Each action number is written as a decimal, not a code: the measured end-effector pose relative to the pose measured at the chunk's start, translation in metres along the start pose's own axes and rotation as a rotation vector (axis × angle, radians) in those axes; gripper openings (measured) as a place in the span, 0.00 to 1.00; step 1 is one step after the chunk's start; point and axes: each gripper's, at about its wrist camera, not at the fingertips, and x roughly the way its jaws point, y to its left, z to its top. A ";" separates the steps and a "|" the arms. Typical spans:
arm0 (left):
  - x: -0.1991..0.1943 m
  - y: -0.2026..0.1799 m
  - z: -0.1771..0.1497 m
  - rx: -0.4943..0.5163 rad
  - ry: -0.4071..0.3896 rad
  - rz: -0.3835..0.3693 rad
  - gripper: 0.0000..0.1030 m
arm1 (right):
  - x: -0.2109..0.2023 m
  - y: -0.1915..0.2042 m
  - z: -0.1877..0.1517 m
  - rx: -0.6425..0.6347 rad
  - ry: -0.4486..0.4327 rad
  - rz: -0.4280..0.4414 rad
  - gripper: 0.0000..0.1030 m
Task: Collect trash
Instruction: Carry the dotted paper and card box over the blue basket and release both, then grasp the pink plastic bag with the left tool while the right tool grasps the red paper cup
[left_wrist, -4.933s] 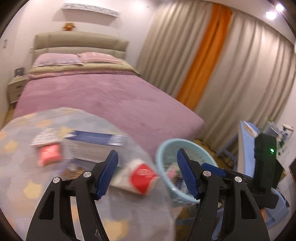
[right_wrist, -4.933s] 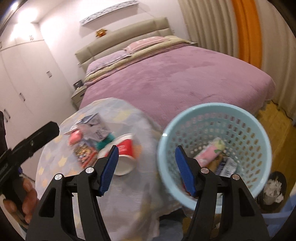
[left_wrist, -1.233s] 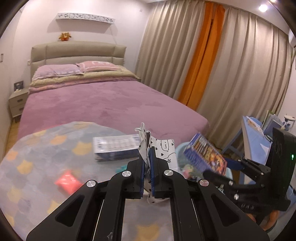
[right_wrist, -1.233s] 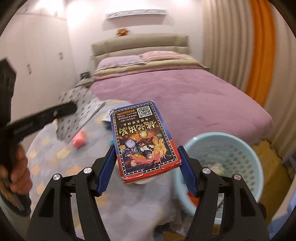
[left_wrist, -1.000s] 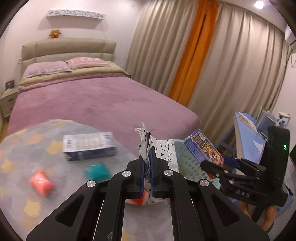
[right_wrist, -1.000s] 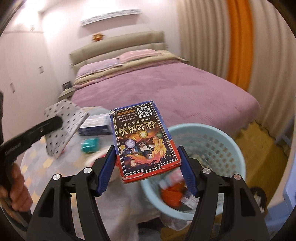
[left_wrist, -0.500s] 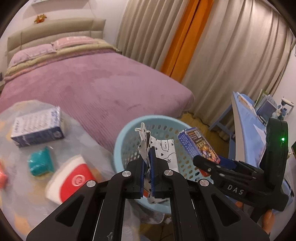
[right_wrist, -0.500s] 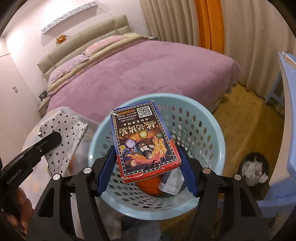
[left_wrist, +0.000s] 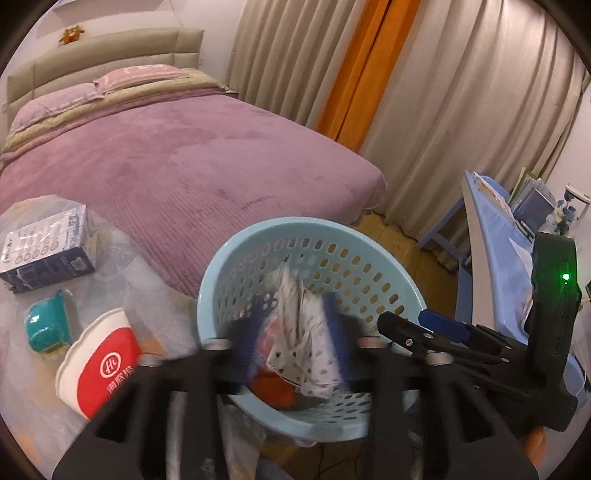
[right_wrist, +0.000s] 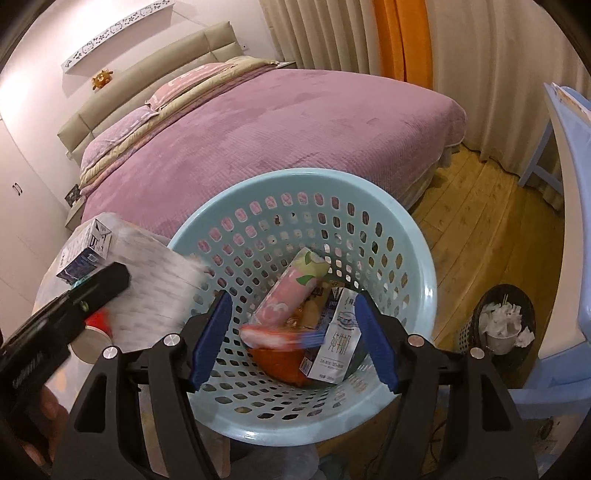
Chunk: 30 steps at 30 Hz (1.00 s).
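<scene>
A light blue perforated basket (left_wrist: 236, 266) (right_wrist: 417, 236) stands beside the round table. My left gripper (left_wrist: 295, 332) is blurred with its jaws apart over the basket; the white heart-print paper bag (left_wrist: 303, 332) drops between them. It shows as a white blur in the right wrist view (right_wrist: 159, 284). My right gripper (right_wrist: 291, 339) is open above the basket. The blue and red card box (right_wrist: 277, 338) lies blurred inside with a pink pack (right_wrist: 291, 291) and a milk carton (right_wrist: 338, 339).
On the table (left_wrist: 122, 258) lie a red and white paper cup (left_wrist: 99, 365), a teal wrapper (left_wrist: 46, 326) and a blue and white box (left_wrist: 44, 254). A purple bed (left_wrist: 184, 155) is behind. A blue desk (left_wrist: 495, 221) stands right. A small black bin (right_wrist: 502, 328) sits on the wooden floor.
Both grippers have opened over the basket. The card box has left my right gripper and fallen in. The paper bag has slipped from my left gripper and is dropping.
</scene>
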 end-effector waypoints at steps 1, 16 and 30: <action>0.000 -0.002 0.000 0.006 0.000 0.003 0.41 | -0.002 -0.002 0.000 0.001 -0.004 0.000 0.63; -0.046 0.023 -0.014 -0.071 -0.050 -0.026 0.57 | -0.033 0.036 -0.004 -0.066 -0.061 0.039 0.64; -0.116 0.108 -0.049 -0.263 -0.147 0.113 0.56 | -0.054 0.101 -0.020 -0.219 -0.119 0.075 0.64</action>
